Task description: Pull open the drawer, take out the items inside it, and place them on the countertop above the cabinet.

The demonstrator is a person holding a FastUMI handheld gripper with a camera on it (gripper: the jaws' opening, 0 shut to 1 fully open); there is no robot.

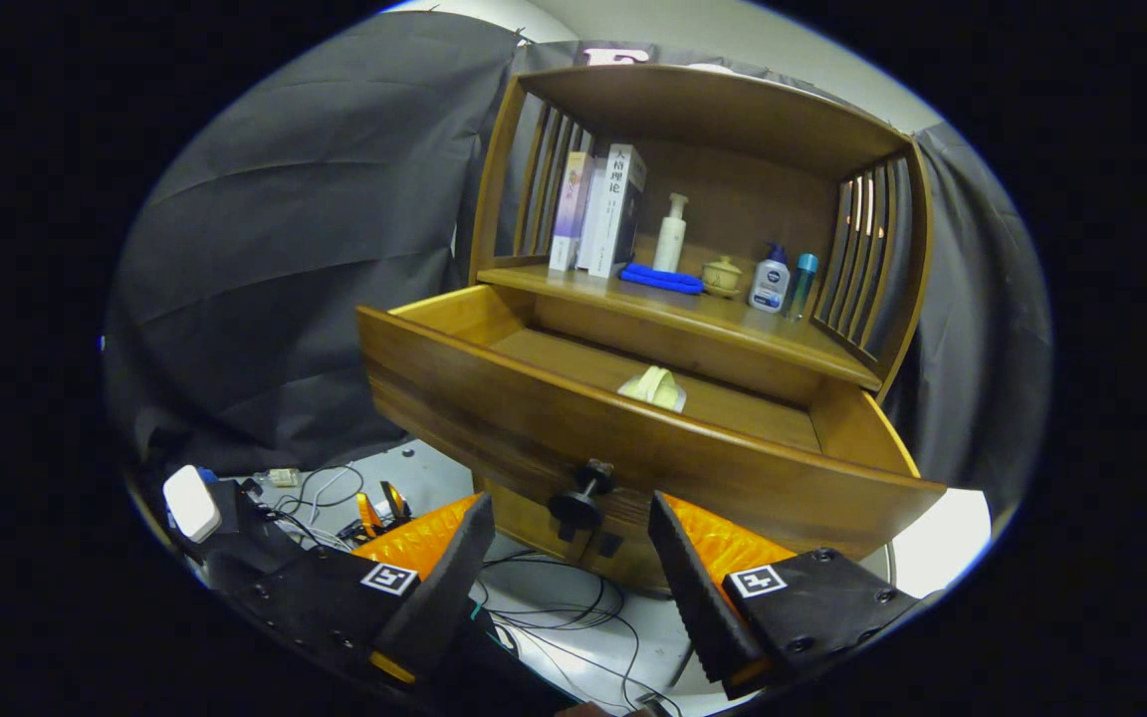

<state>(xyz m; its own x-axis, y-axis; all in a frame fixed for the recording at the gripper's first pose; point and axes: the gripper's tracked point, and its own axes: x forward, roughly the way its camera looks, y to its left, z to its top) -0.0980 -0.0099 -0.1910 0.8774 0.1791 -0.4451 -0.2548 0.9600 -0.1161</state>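
A hand-held gripper [572, 543] points toward a wooden cabinet [703, 129], its 2 fingers spread apart and holding nothing. Between the fingers and just ahead of them sits the dark round knob [580, 500] of the drawer [633, 438], untouched by either finger. The drawer is pulled well out from the cabinet, its wide front panel tilted across the view just beyond the fingertips. Inside it, on the bare wooden bottom beyond the front panel, lies 1 small pale item [654, 387], folded or bunched; what it is cannot be told. Above and beyond the drawer runs the countertop [733, 321], under a roofed shelf with slatted sides. On it stand 3 books [601, 209] toward the left, then a white pump bottle [671, 234], a flat blue cloth [662, 279], a small lidded jar [722, 276], a white bottle with a blue cap [769, 280] and a slim teal tube [802, 284]. Below the left finger, cables [554, 607] trail over the pale floor near a white block [191, 503].
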